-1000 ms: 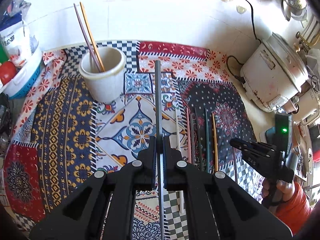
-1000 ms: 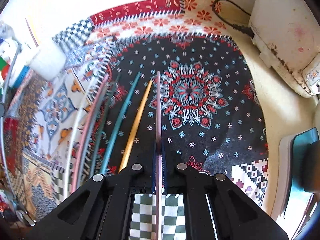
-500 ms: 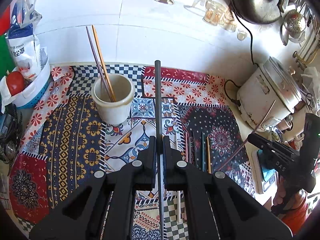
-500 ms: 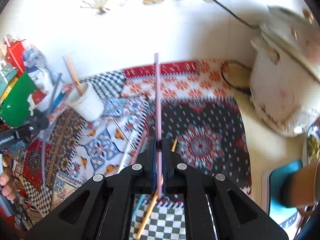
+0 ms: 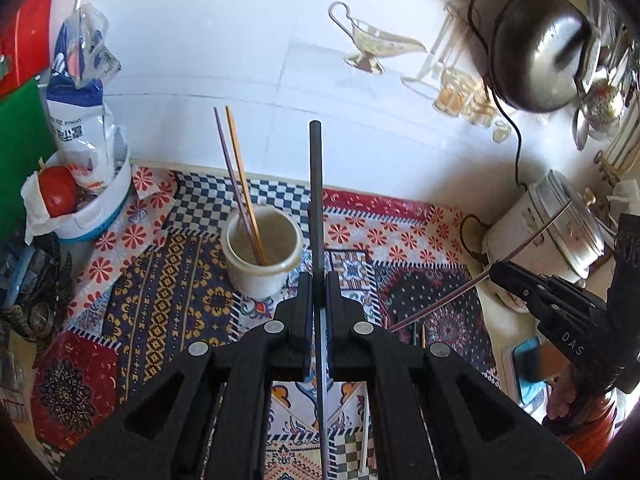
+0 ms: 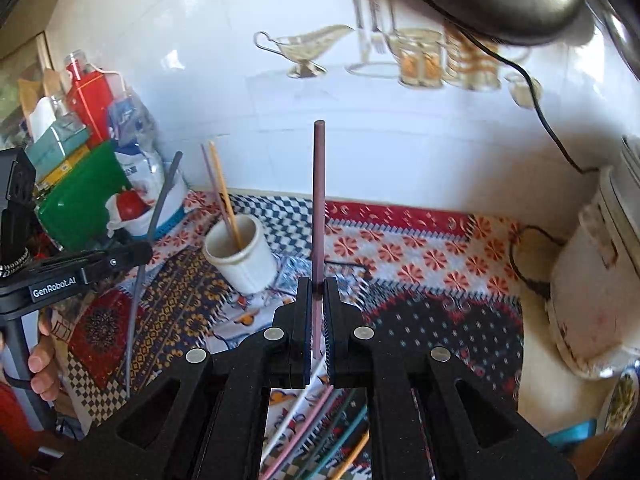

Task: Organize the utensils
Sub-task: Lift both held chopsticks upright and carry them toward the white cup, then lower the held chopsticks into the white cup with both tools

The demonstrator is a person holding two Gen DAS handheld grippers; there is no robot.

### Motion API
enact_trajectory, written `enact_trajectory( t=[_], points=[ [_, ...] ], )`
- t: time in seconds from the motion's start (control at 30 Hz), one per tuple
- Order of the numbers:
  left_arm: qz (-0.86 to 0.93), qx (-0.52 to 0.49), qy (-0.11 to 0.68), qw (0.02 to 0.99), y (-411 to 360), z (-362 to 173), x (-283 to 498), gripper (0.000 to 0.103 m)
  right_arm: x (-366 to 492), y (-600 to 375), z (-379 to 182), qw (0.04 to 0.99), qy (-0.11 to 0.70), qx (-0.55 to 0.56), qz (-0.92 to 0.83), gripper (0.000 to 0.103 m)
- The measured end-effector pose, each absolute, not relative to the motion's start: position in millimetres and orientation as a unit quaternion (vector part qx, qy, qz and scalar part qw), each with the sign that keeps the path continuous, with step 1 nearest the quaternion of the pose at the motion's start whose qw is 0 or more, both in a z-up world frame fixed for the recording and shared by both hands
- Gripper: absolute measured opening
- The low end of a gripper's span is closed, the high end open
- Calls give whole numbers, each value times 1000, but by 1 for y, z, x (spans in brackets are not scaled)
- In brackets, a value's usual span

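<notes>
Each hand carries one stick toward the white cup [image 5: 262, 254] at the middle of the frame. The left gripper [image 5: 319, 292] pinches a grey chopstick [image 5: 315, 200]; the right gripper [image 6: 318, 296] pinches a purple chopstick [image 6: 319, 200]. Next, I think, tip them into the cup.

Home kitchen: rice cooker [image 5: 548, 236], tiled wall [image 5: 240, 40]

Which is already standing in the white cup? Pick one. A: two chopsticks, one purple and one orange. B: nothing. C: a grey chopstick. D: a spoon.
A: the white cup holds a purple chopstick and an orange chopstick, leaning together against its rim.
</notes>
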State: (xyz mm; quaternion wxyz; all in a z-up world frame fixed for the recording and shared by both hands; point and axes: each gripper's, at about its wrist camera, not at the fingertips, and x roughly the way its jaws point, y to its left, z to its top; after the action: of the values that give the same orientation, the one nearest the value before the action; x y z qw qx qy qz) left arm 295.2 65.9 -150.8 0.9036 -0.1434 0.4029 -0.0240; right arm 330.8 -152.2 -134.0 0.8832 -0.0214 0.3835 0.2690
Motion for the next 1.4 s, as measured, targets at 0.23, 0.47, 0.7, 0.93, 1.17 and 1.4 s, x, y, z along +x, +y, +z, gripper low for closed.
enact_trajectory(
  t=[0.23,0.47,0.7,0.93,1.17,1.4],
  points=[
    [7,-150,371,916,88,-133,309,4,348,-122,-109,884,349,-31,310,5],
    [39,-170,331,927,112,-119,335,4,369,-93,-91,882,324,-29,341,5],
    [65,-177,297,936,128,-115,369,4,391,-71,-88,873,317,-21,371,5],
    [97,-166,264,945,137,-123,399,4,404,-49,-102,855,332,-26,398,5],
    [110,-170,250,947,143,-151,423,4,416,-35,-121,839,354,-36,411,5],
    [126,-163,263,943,144,-192,434,4,432,-27,-141,825,383,-42,413,5]
  ],
)
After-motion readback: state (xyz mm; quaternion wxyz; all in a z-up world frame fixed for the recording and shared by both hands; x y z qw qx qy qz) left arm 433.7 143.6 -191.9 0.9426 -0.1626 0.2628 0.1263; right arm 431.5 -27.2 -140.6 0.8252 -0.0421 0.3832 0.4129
